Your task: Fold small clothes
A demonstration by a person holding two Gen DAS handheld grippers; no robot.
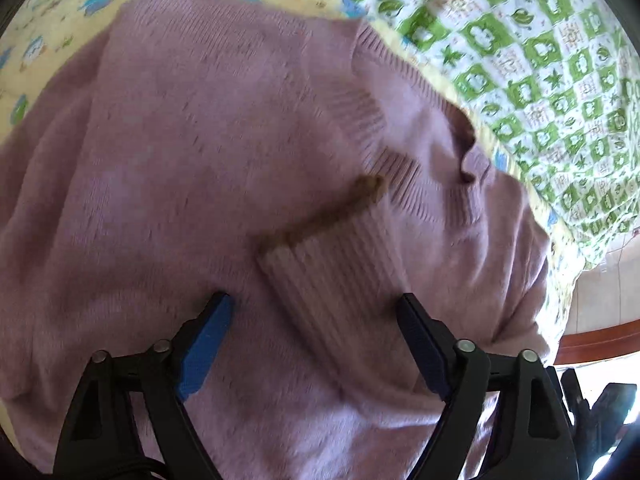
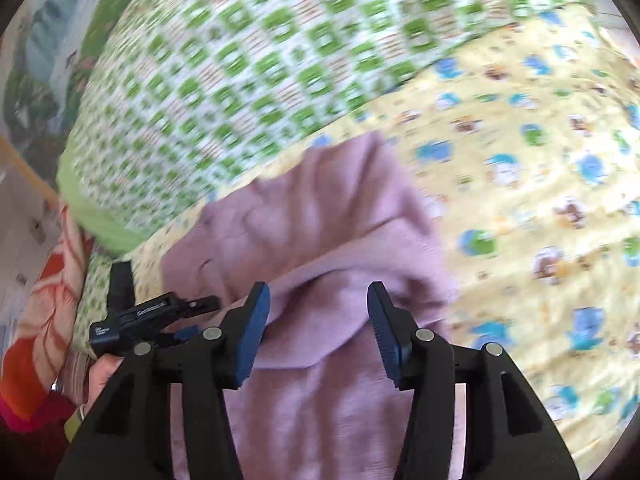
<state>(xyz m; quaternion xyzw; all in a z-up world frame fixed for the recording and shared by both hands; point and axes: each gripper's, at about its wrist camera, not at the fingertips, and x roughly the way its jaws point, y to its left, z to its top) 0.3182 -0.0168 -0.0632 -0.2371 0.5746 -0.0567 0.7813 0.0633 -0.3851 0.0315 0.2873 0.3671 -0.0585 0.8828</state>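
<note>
A pink knitted sweater (image 1: 180, 160) lies spread on a yellow cartoon-print sheet (image 1: 60, 20). One sleeve is folded across its body, and the ribbed cuff (image 1: 332, 272) has a brown trim (image 1: 328, 216). My left gripper (image 1: 314, 298) stands open just above the sweater with the cuff between its blue pads (image 1: 208, 340), which do not press on it. In the right wrist view a bunched fold of the sweater (image 2: 320, 220) lies between the jaws of my right gripper (image 2: 316, 288). Those jaws are open, with gaps beside the cloth.
A green-checked quilt (image 1: 520, 60) (image 2: 240, 80) is heaped behind the sweater. An orange floral blanket (image 2: 40, 300) lies at the left. A hand (image 2: 100, 372) holds the other gripper's black body (image 2: 136, 316) close by. A wooden bed edge (image 1: 600, 340) shows at the right.
</note>
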